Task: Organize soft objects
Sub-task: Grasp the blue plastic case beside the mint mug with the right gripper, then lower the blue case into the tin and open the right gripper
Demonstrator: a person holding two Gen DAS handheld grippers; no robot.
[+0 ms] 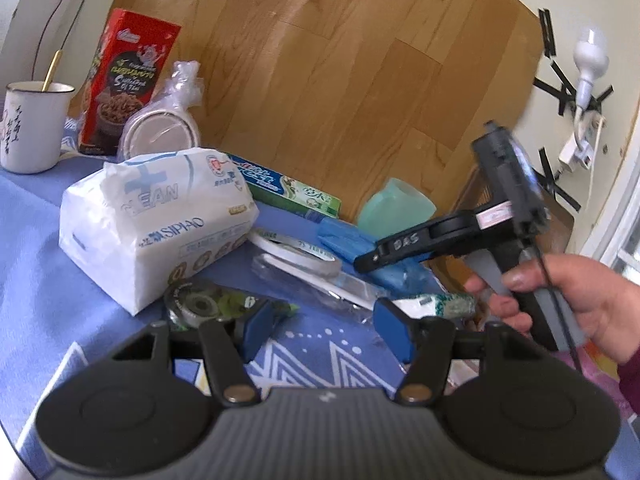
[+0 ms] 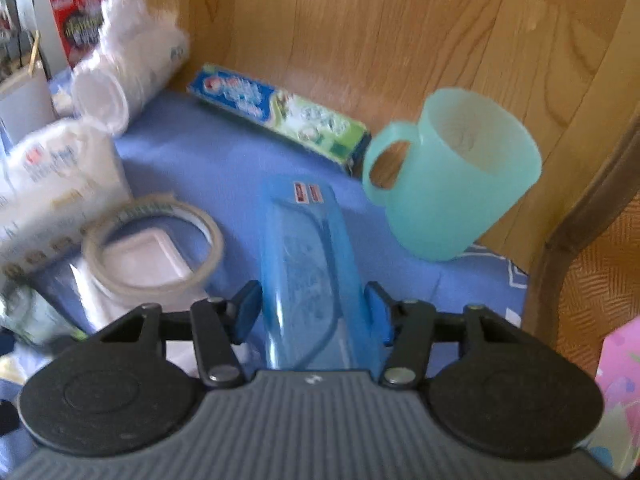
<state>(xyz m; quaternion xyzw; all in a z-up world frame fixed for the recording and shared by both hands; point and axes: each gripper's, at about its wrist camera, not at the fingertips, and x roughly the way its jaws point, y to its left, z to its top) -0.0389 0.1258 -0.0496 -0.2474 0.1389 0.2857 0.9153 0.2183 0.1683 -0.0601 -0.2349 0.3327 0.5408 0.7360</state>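
A blue soft pack (image 2: 308, 268) lies on the blue tablecloth between the pads of my right gripper (image 2: 312, 312); the blue pads sit at its two sides, jaws close to it or touching. It also shows in the left wrist view (image 1: 352, 240) under the right gripper's black body (image 1: 440, 236). A white tissue pack (image 1: 156, 216) lies to the left, also in the right wrist view (image 2: 56, 184). My left gripper (image 1: 324, 328) is open and empty above the cloth, its pads (image 1: 256, 328) apart.
A tape roll (image 2: 156, 244), a toothpaste box (image 2: 280, 116), a teal mug (image 2: 460, 176), bagged plastic cups (image 2: 128, 64), a red cereal box (image 1: 128, 76), a white enamel mug (image 1: 32, 124), a small green-white roll (image 1: 444, 304). A wooden panel (image 1: 340, 60) closes the back.
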